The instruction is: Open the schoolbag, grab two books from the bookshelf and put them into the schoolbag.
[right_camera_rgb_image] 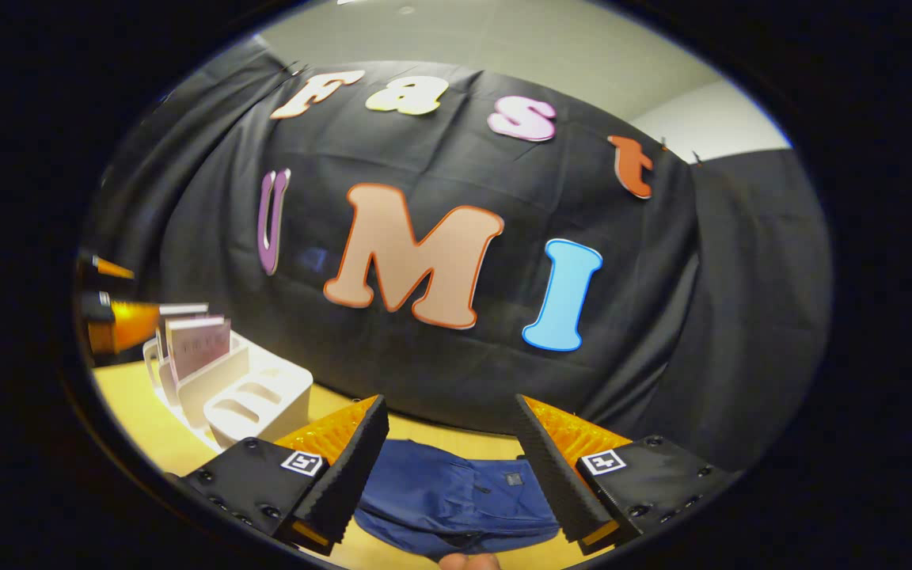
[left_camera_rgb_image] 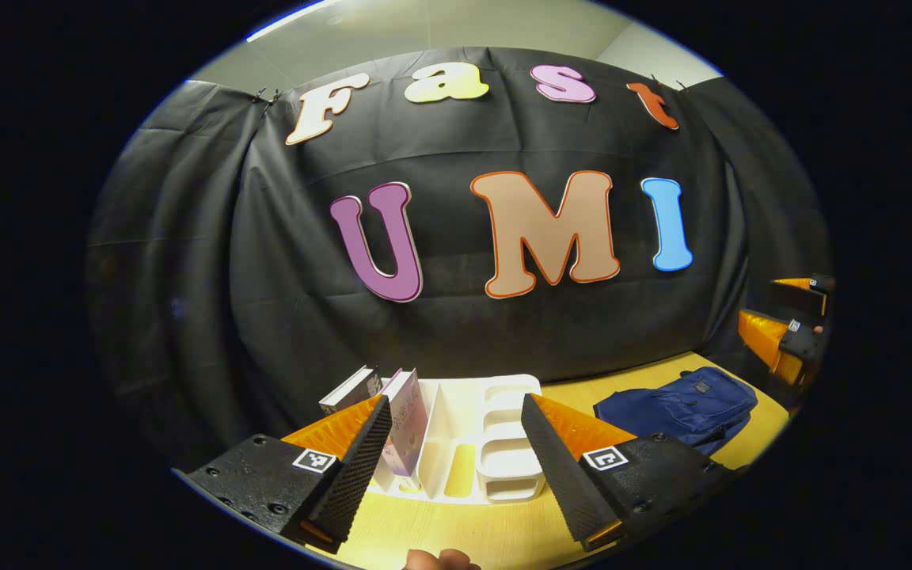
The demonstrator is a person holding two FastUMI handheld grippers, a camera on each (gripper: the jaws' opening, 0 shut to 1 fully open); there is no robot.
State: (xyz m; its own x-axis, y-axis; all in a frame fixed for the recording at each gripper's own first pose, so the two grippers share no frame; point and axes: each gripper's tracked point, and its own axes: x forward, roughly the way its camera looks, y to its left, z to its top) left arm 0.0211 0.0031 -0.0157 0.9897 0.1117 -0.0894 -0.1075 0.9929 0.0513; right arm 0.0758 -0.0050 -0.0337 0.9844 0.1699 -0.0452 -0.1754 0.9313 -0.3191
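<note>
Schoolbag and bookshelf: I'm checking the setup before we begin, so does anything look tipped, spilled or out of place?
Nothing stands out. The schoolbag lies flat on the table, looking closed. The bookshelf stands upright, with two books standing in its left slots, leaning slightly. Both the left gripper and right gripper are open and hold nothing.

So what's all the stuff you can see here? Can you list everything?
schoolbag: one, dark blue, lying flat on the table, looks closed
bookshelf: one, white, slotted rack on the table, left of the schoolbag in the left gripper view
books: two, light covers, standing at the left end of the bookshelf
table: one, pale yellow wood, under everything
wall cloth: one, black, behind the table
left gripper: one, open, in front of the bookshelf, holding nothing
right gripper: one, open, above the schoolbag, holding nothing
</note>
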